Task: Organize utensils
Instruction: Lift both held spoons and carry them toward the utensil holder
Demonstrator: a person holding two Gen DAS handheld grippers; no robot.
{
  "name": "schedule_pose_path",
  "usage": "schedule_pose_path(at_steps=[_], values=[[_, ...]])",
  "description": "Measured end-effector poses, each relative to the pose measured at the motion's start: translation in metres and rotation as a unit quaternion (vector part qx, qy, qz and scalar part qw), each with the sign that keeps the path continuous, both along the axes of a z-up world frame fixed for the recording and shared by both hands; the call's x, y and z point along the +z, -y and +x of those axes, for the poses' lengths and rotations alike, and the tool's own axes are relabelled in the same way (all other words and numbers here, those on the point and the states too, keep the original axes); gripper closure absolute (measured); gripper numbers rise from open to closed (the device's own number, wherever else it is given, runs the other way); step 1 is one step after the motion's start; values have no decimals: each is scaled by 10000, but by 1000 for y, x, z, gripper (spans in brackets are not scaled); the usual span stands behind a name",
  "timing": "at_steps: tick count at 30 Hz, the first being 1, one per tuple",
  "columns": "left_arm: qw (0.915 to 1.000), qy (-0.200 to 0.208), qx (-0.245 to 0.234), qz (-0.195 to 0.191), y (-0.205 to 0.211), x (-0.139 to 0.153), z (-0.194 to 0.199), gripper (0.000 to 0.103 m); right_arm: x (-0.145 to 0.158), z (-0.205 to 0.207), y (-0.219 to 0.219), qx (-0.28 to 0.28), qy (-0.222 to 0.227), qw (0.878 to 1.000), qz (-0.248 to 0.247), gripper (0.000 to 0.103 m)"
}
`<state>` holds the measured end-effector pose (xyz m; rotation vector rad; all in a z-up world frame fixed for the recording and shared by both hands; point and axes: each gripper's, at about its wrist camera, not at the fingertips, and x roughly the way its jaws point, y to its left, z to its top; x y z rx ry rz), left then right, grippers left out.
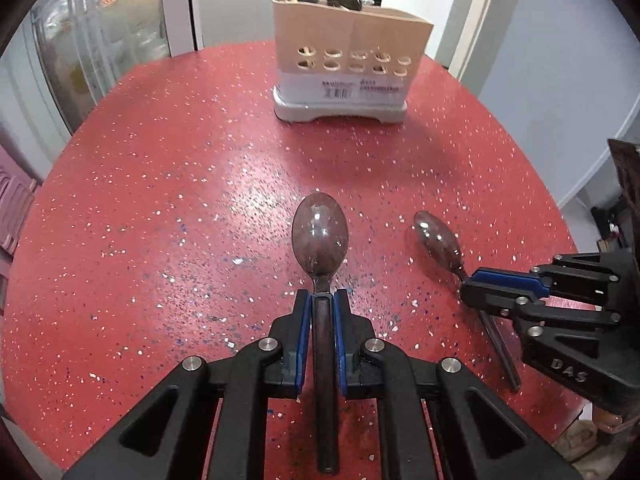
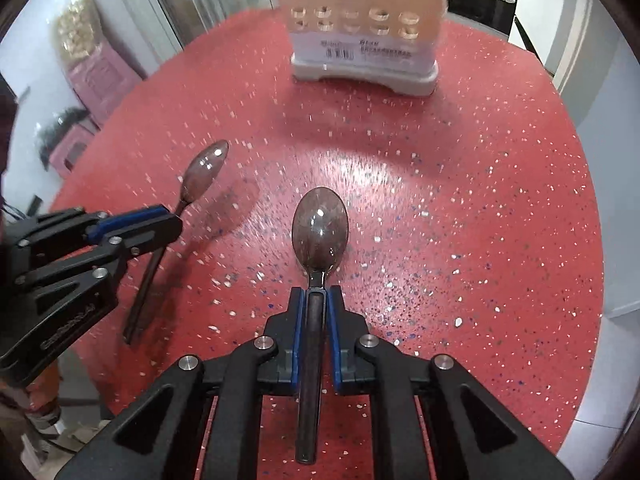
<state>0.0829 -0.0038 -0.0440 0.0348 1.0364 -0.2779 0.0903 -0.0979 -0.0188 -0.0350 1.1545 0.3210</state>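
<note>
My left gripper is shut on the dark handle of a spoon, bowl pointing away toward the caddy. In the right wrist view this left gripper holds that spoon above the red table, its shadow falling beside it. My right gripper is shut on the handle of a second spoon, bowl forward. The left wrist view shows it at the right with its spoon low over the table. The beige utensil caddy stands at the far side, holding several utensils.
The round red speckled table ends close behind both grippers and to the right. Pink boxes and a glass-fronted cabinet stand beyond its left edge. A white door frame rises behind the caddy.
</note>
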Motion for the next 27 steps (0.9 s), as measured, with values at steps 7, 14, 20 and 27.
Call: schedule_pose_path(at_steps=[7,14,20,27], values=[[9998,147,90,-23,0,13,-1,66,36,-12,18,2,579,9963,636,91],[9994,304,133,-33,3,28,5,66,66,-3,30,-102,904,9905,1032,91],[9987,470,164,-105,5,45,16,66,83,10,40,-176,1099,9868,1176,91],[9972,700,183,-195,9,70,31,66,105,23,48,-213,1312,9826,1295,91]])
